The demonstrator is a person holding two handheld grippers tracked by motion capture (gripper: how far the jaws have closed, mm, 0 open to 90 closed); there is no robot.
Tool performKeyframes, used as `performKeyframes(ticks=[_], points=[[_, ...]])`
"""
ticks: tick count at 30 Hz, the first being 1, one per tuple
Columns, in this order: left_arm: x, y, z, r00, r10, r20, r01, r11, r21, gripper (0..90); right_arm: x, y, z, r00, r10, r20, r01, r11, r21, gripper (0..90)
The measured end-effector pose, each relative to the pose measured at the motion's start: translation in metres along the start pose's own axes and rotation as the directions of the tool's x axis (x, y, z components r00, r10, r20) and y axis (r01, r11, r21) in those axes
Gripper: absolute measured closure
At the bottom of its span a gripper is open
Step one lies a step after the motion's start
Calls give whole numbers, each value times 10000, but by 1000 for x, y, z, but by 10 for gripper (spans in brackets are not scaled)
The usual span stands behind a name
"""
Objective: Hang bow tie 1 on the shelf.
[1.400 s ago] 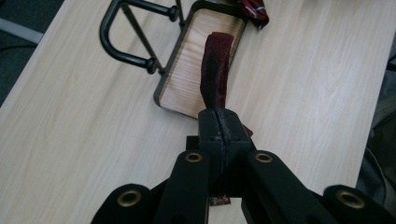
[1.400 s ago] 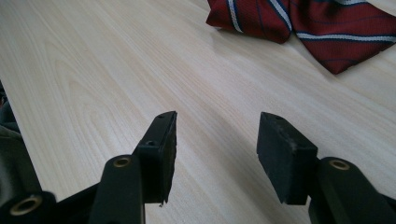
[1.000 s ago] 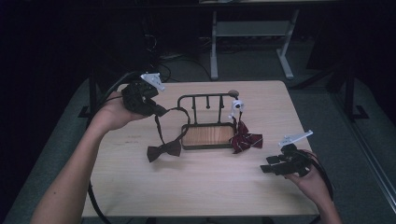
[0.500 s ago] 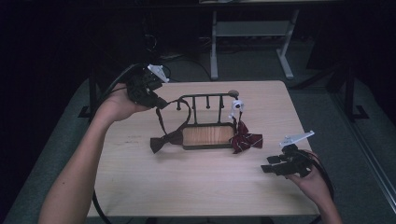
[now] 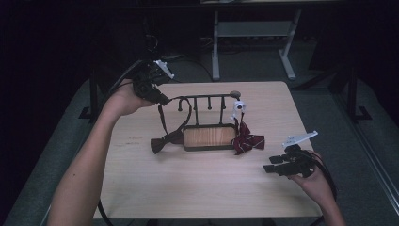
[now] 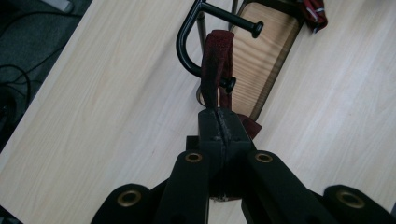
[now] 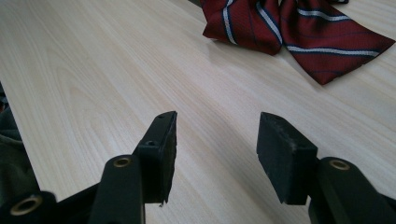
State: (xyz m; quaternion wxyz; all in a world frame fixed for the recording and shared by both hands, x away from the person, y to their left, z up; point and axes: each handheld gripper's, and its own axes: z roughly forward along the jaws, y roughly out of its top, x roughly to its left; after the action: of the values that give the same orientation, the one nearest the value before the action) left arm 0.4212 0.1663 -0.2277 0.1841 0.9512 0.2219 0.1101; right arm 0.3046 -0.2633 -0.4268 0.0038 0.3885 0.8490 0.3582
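A black hook rack (image 5: 207,97) on a wooden base (image 5: 209,136) stands mid-table. My left gripper (image 5: 161,99) is by the rack's left end, shut on the strap (image 5: 162,120) of a dark bow tie (image 5: 162,142) whose bow rests on the table. In the left gripper view the jaws (image 6: 218,125) pinch the dark red strap (image 6: 215,65) right beside the rack's curved end hook (image 6: 186,46). A red striped bow tie (image 5: 247,141) lies against the rack's right end. My right gripper (image 5: 274,167) sits low at the right, open and empty (image 7: 217,135), facing the striped bow tie (image 7: 289,23).
The light wood table (image 5: 188,188) ends close behind the rack and just right of my right hand. A white clip (image 5: 239,107) hangs on the rack's right end. A metal stand (image 5: 249,28) is on the dark floor beyond.
My left gripper has carried the strap up and right toward the rack's left end, and the dark bow has slid closer to the base. The right gripper has stayed put.
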Motion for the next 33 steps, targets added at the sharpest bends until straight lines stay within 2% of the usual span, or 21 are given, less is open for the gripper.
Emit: performKeyframes(ticks=[10,20,33], points=[[10,3,5,9996,-226,-140,230,9993,283,897,0,0,-2,10000,18,18,-17,10000,-62,477],[22,1,12,9973,-674,-280,688,9963,511,895,-1,0,-2,10000,20,37,-20,10000,-71,477],[27,5,21,9963,-806,-300,826,9938,740,885,-2,0,-3,10000,75,17,-75,10000,-54,476]])
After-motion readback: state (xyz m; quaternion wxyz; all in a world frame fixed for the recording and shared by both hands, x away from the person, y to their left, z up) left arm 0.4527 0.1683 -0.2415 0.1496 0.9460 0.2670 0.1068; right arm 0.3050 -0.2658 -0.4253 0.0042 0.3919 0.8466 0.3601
